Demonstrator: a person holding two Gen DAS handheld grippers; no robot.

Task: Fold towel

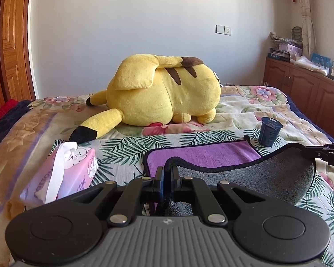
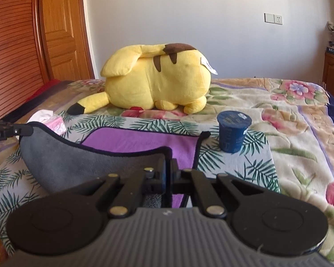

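Towel, purple face, grey underside, black hem, near corners clamped in left gripper and right gripper.

The towel, purple on one face and grey on the other with dark edging, lay on the bed in front of the yellow plush. Its near edge was lifted, the grey underside showing.

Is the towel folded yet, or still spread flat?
Mid-fold. The left gripper and right gripper each pinch a near corner of the towel, lifting its grey underside above the purple part lying flat on the bed.
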